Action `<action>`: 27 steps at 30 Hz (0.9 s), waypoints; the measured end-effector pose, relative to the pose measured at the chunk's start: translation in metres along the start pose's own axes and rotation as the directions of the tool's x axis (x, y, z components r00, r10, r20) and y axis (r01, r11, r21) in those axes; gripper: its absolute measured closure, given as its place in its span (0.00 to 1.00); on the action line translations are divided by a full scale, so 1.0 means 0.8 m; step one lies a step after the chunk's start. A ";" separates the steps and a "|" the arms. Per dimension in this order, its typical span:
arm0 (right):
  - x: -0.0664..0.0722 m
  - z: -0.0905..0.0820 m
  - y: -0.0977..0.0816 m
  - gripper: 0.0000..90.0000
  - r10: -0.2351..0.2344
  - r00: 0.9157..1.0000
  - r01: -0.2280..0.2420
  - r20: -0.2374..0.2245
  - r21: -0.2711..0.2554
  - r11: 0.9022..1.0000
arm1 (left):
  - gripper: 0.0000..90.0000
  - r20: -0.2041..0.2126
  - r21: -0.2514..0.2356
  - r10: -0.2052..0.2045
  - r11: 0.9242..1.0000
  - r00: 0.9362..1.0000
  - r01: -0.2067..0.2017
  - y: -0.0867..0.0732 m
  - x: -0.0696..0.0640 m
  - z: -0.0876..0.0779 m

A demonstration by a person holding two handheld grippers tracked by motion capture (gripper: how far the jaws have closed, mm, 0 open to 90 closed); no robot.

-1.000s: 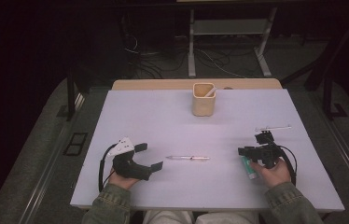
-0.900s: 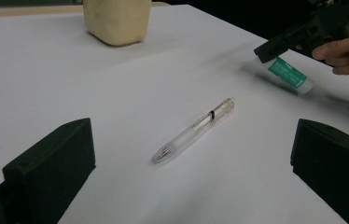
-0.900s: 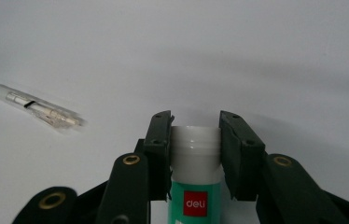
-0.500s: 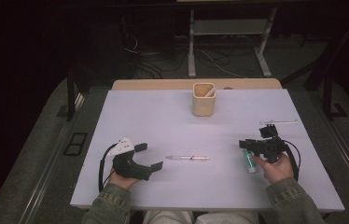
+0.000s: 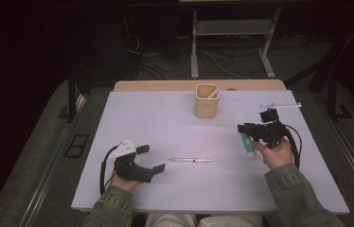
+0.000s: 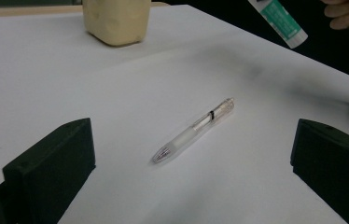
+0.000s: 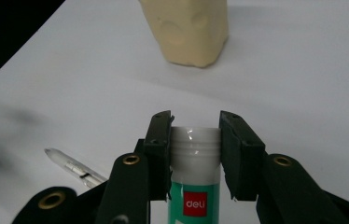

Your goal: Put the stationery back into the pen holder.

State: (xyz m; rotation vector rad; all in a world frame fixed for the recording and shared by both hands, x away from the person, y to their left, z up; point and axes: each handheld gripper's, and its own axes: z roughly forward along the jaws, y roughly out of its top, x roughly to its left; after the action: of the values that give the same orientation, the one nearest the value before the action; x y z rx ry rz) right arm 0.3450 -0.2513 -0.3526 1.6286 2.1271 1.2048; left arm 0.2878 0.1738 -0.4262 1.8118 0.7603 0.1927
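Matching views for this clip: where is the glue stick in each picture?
High view: glue stick right of centre, in the right gripper.
Left gripper view: top right corner, off the table.
Right gripper view: bottom centre, between the jaws.
Shared landmark: the beige cup.

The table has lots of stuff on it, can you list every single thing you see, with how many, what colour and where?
Glue stick: 1, white with a green label, clamped in the right gripper's jaws, lifted off the table.
Pen: 1, clear, lying flat near the middle of the table, between the two grippers.
Cup: 1, cream yellow, standing at the far middle of the table, with a pale stick inside.
Thin pen: 1, pale, lying at the far right of the table.
Table: 1, white top, with a wooden edge at the far side.
Left gripper: 1, black, resting on the table at the near left, jaws wide open.
Right gripper: 1, black, shut on the glue stick.
Sleeves: 2, green, at the near edge.
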 end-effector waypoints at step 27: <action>0.017 0.021 0.095 0.72 -0.068 0.997 0.066 -0.026 -0.071 0.995 | 0.00 0.003 -0.004 0.000 1.000 1.000 0.000 0.000 0.001 -0.001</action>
State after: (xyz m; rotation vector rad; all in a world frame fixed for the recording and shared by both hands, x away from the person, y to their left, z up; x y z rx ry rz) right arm 0.4039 -0.2268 -0.3060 1.5083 2.1127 1.2739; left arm 0.2881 0.1744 -0.4260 1.8081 0.7571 0.1912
